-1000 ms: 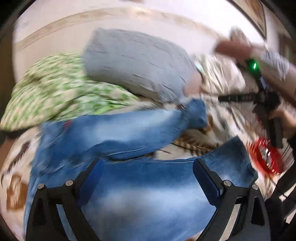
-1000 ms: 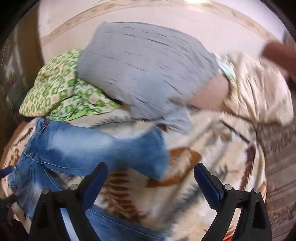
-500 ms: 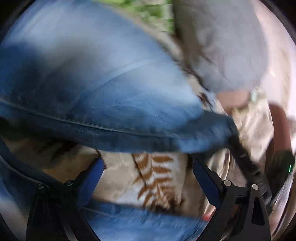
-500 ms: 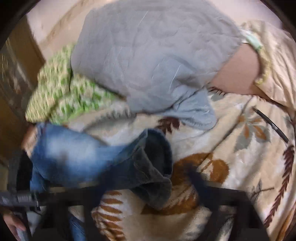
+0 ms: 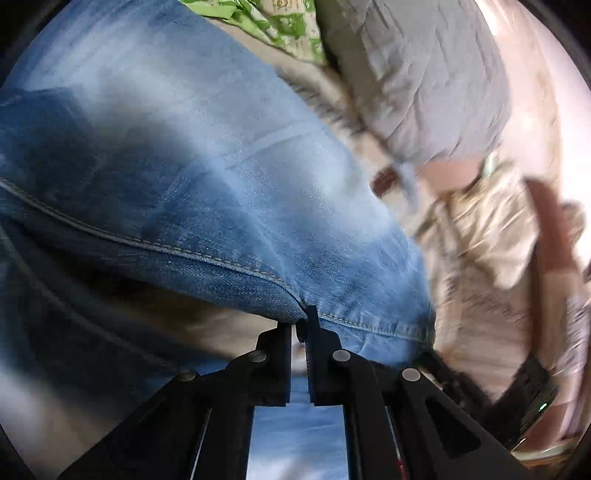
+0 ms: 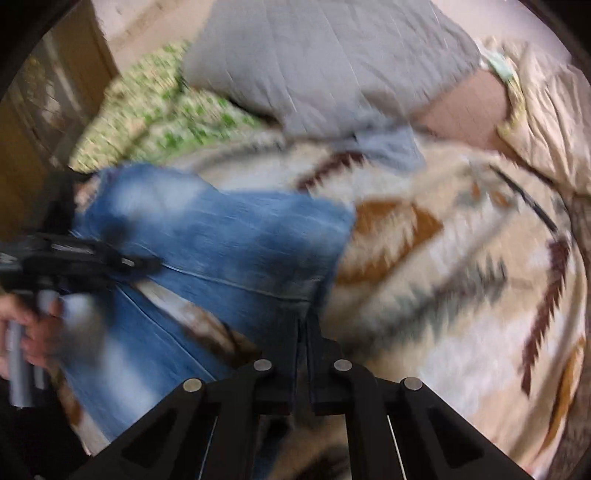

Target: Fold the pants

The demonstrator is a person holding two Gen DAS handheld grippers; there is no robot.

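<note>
**Both grippers pinched onto the jeans**

On my left gripper [image 5: 302, 321] the jaws have just been closing and now stand almost together, only a thin slit between them. The stitched edge of the jeans [image 5: 207, 177] is caught right at the tips: the seam runs in from the left, dips into the pinch and carries on to the right of it as a hem. Above and to the left of the jaws, denim fills most of my view; a second strip of denim shows below, between the gripper's arms. Up and to the right of the jaws I see a grey pillow [image 5: 424, 74], and beyond it, near the top, a green patterned cloth [image 5: 280, 22]. Far right is blurred; I cannot tell what is there.

On my right gripper [image 6: 303, 325] the jaws have also just been closing and stand nearly shut. Their tips sit at the lower corner of a jeans leg [image 6: 229, 236], with denim gathered at the pinch; motion blur stops me from seeing exactly how much cloth is caught. That leg stretches up and to the left of the jaws. Further left, the other gripper [image 6: 147, 263] reaches onto the same denim, a hand [image 6: 33, 332] on its grip. To the right of the jaws lies a leaf-patterned blanket [image 6: 461, 295], with the grey pillow [image 6: 325, 55] above.
</note>
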